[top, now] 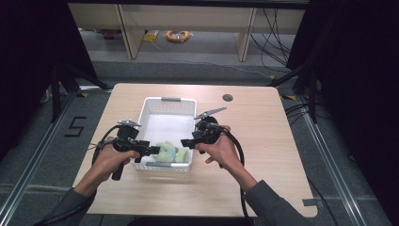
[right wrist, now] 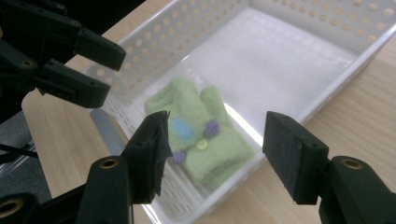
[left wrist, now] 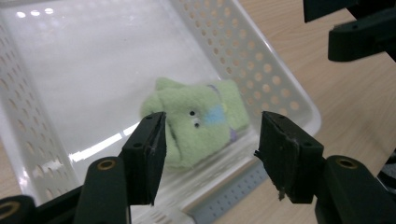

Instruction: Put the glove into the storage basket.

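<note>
Your left gripper [top: 153,150]: over the basket's near left rim, jaws spread wide, nothing held.
Your right gripper [top: 184,142]: at the near right rim facing the left one, jaws wide apart, empty.
Green knitted garment [top: 168,153]: lying flat in the basket's near end, between your two grippers, long axis running across the basket.
Right gripper view: shows you purple and yellow buttons and a blue patch.
White basket [top: 165,104]: far half bare.
Table [top: 263,136]: open wood on every side.
</note>
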A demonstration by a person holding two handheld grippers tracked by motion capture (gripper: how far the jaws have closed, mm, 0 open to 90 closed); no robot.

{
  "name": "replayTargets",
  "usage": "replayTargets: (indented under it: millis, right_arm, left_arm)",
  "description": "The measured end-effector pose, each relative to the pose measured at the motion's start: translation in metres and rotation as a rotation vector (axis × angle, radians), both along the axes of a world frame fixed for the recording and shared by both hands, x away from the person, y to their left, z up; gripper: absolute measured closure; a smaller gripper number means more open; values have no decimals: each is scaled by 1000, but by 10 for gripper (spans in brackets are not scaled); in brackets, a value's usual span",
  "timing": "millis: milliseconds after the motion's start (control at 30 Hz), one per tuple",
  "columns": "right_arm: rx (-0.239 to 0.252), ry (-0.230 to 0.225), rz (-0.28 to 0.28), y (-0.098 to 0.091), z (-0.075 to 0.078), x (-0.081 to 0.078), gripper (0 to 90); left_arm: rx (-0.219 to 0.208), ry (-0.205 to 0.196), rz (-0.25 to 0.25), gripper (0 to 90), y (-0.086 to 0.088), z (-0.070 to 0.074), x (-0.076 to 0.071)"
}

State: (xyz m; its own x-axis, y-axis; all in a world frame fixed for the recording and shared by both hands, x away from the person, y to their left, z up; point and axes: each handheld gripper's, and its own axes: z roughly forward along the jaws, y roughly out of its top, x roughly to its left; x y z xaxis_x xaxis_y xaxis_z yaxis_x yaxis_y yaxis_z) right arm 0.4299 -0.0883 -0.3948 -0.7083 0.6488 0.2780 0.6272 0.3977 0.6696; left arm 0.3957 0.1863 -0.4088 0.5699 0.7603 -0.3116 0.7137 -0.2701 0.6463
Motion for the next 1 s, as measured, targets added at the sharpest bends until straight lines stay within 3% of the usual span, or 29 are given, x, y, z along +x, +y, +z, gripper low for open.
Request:
replayTargets:
  millis: [200,233,467,533,567,633,700,767,833,1000]
  right_arm:
    - [34,-21,6,-18,5,-7,394]
    - [44,-20,1,-21,5,-9,388]
    - [80,-36,2,-44,6,-18,368]
    - [93,-27,-12,-50,4,-21,366]
    - [92,-46,-7,-55,2,-21,366]
    - [106,-16,-31,-62,0,-26,363]
    - [91,-56,-26,-69,-2,-26,358]
    - [106,-43,-37,-75,-4,-32,355]
    - [97,-76,-28,-81,-6,-35,351]
    - [112,-96,-33,-93,-10,-46,335]
  left_arm:
    - [-23,-33,-39,371,-10,5,-19]
    - [-43,-38,-26,368,-14,4,-23]
    - [-88,-59,-78,355,-28,4,-45]
    - [-97,-64,-93,356,-32,1,-51]
    - [-103,-70,-90,356,-34,-1,-53]
    - [-100,-70,-108,356,-38,-4,-58]
    - [-117,-75,-125,355,-42,-9,-63]
    - [-132,-77,-137,352,-46,-13,-67]
    - [-142,-85,-145,348,-51,-18,-73]
    - [-128,-97,-166,331,-61,-30,-86]
